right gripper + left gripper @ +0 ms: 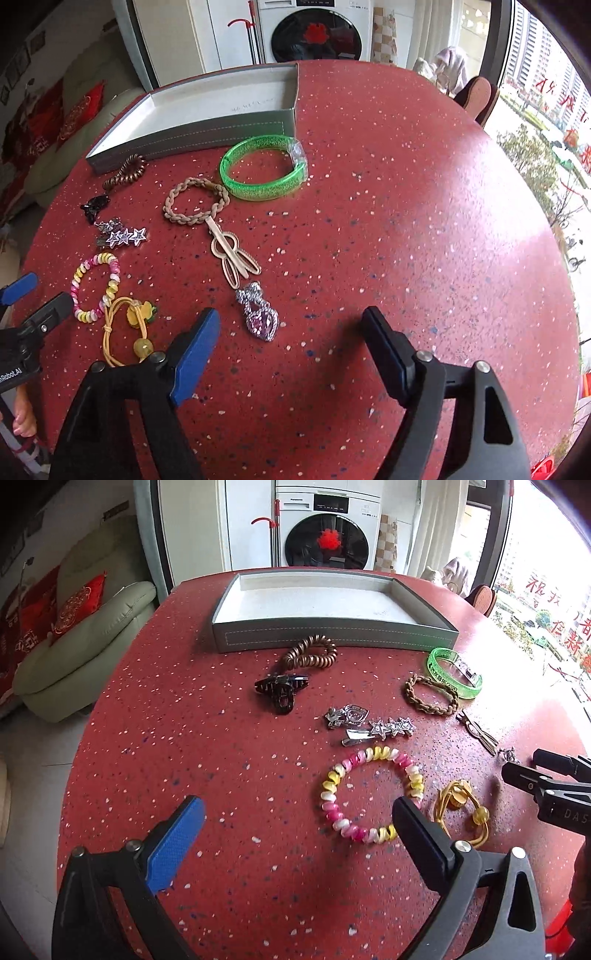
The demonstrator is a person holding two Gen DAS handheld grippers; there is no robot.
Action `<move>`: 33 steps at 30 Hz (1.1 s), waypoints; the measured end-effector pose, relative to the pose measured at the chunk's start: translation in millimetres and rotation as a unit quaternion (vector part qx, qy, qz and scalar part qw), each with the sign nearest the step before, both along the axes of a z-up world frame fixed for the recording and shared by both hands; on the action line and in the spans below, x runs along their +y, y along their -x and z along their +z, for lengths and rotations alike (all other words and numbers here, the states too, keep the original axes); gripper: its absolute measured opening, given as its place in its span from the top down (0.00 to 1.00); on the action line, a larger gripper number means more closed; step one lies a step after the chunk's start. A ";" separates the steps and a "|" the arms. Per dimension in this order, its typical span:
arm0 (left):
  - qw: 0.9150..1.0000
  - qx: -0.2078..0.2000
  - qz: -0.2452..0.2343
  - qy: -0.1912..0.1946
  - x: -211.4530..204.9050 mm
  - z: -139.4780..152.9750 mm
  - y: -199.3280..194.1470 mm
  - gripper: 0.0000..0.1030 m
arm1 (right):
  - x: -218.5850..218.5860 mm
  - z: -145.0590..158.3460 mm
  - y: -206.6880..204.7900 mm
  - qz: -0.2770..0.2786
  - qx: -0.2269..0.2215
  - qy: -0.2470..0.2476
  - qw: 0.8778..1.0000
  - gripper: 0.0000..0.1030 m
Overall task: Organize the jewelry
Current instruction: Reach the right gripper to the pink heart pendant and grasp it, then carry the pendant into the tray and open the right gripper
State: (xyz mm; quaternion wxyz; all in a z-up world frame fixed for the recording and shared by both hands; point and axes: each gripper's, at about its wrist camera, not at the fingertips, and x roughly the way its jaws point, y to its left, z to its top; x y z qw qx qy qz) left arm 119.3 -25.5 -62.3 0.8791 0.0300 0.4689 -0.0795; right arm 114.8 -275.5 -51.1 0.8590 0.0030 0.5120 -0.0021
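Both grippers hang spread and empty, the left gripper (299,812) beside the pink-yellow spiral bracelet (371,794) and the right gripper (291,332) near the heart pendant (261,315), tray (334,640) bare — crowded pieces could snag together.

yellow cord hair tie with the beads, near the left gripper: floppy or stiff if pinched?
Yellow cord hair tie probably floppy: its thin loops lie slack and uneven on the table. The round bead could swing or roll. Likely light, so a push would drag it.

red table (184,701) | grey tray (332,640) | bangle (264,168) | scattered hair ties, clips
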 end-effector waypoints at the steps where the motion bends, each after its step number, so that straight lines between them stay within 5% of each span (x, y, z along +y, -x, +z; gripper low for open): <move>1: 1.000 0.011 -0.006 0.000 -2.5 -3.6 -4.5 0.05 | 3.2 -0.5 -1.2 0.008 0.000 0.007 1.000 0.28; 5: 0.999 0.012 -0.028 -0.013 -13.7 -6.9 -9.9 0.18 | 13.2 3.0 -0.1 0.033 0.000 0.009 0.999 0.43; 9: 0.997 0.008 -0.070 -0.015 -30.2 -2.1 -10.7 0.71 | 22.6 6.9 1.6 0.048 0.005 0.008 0.999 0.71; 10: 0.997 0.007 -0.074 -0.017 -32.6 -1.6 -11.0 0.73 | 24.4 7.7 2.5 0.051 0.007 0.008 0.999 0.82; 15: 0.996 0.019 -0.084 0.024 -30.0 3.4 -15.4 0.73 | 21.6 17.8 1.5 0.053 0.006 0.000 0.999 0.82; 22: 0.994 -0.011 -0.090 0.055 -19.3 43.0 -28.6 0.73 | 8.1 72.5 -34.1 0.060 -0.030 -0.049 0.997 0.82; 27: 0.993 -0.040 -0.091 0.059 -17.8 75.5 -66.3 0.73 | 4.3 107.5 -87.1 0.065 -0.046 -0.072 0.994 0.82; 28: 0.993 -0.050 -0.088 0.055 -17.5 81.6 -75.8 0.80 | 4.5 112.0 -100.5 0.065 -0.045 -0.078 0.994 0.82; 33: 0.994 -0.063 -0.067 0.060 -13.6 98.4 -138.5 0.80 | 7.8 115.3 -160.0 0.059 -0.036 -0.092 0.993 0.82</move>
